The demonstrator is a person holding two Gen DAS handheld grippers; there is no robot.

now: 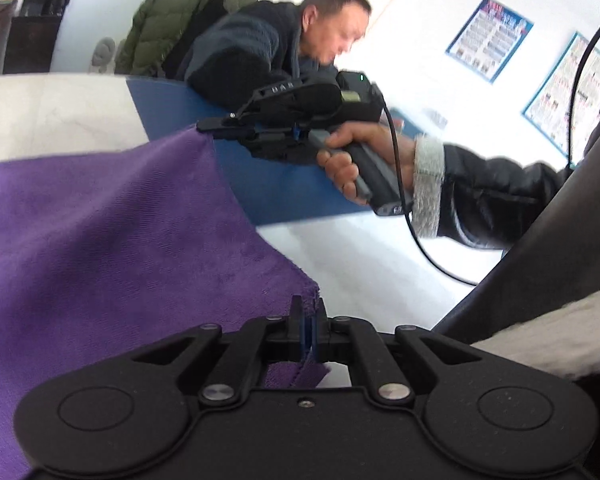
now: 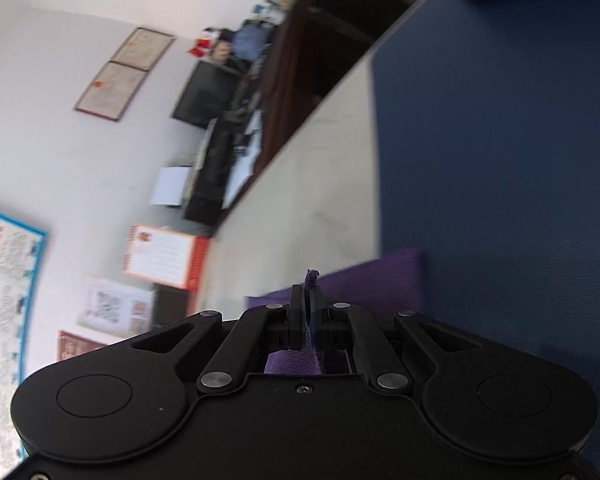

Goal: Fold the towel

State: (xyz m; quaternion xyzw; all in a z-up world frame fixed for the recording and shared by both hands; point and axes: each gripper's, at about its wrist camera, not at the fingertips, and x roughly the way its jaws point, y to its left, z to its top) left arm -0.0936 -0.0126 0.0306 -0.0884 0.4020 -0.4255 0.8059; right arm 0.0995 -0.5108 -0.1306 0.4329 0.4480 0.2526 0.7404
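A purple towel (image 1: pixel 112 224) hangs stretched between both grippers above the table, filling the left of the left wrist view. My left gripper (image 1: pixel 309 312) is shut on the towel's near corner, with cloth showing behind its fingers. The right gripper (image 1: pixel 210 125), held by a hand (image 1: pixel 356 160) in a dark sleeve, pinches the far corner. In the right wrist view my right gripper (image 2: pixel 309 300) is shut on a tuft of purple towel (image 2: pixel 372 276) that pokes above its fingertips. More of the towel lies just beyond, partly hidden by the gripper body.
The table has a cream top (image 1: pixel 52 112) with a blue section (image 2: pixel 500 160). A second person in a dark jacket (image 1: pixel 244 52) sits at the table's far side, beside a green coat (image 1: pixel 188 12). A black cable (image 1: pixel 420 248) trails from the right gripper. Posters hang on the walls.
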